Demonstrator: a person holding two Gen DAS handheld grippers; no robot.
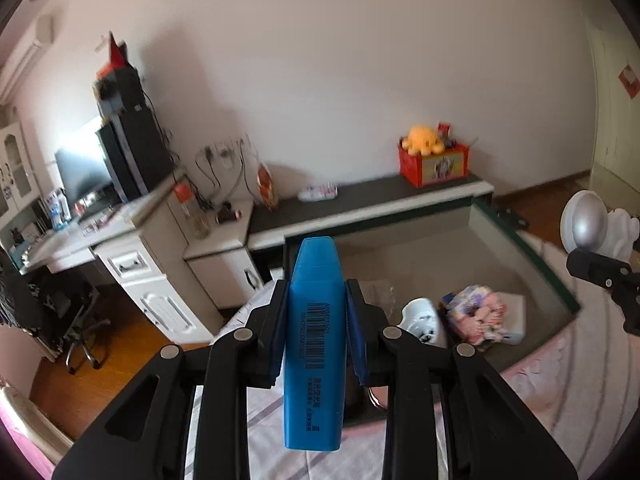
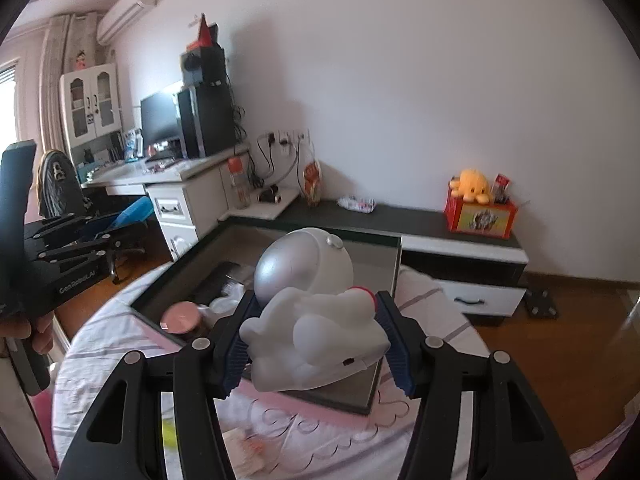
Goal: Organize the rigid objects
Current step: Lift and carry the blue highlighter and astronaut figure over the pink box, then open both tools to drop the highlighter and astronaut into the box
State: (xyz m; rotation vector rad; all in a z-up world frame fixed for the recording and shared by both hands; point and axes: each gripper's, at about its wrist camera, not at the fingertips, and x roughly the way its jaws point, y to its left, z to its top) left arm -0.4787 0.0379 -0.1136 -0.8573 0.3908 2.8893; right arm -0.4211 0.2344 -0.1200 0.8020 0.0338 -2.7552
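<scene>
In the left wrist view, the left gripper (image 1: 316, 312) is clenched on a flat blue plastic highlighter pen with a printed barcode (image 1: 315, 344), which stands upright in the centre of the frame. The blue pads (image 1: 357, 332) press on the pen's two narrow edges about midway up its body, leaving the tapered cap free above. The pen looks light, stiff and smooth, so it is likely to pivot or slide if the squeeze loosens; a hold on the parallel flat part of the body, not the sloping cap, seems the safest. Behind it, at centre right, lies a shallow grey tray with a dark green rim (image 1: 532, 252) on a pale pink patterned bedspread (image 1: 580, 364). The tray holds a white mug (image 1: 420, 316) and a crumpled colourful packet (image 1: 480, 316).

In the right wrist view, the right gripper (image 2: 316, 328) grasps a white plastic astronaut figure with a round silver helmet (image 2: 308, 304), centre frame, above the tray's (image 2: 348, 400) near corner. Its pads (image 2: 394, 344) bear on the figure's rounded body below the helmet. The figure appears rigid and hollow, probably light, with a glossy curved shell that offers little flat contact; the limbs look like the breakable parts, so the broad torso is the better place to hold. A pink round lid-like object (image 2: 180, 318) lies in the tray at centre left. The left gripper (image 2: 120, 232) appears at the left edge, holding the pen (image 2: 134, 210).
</scene>
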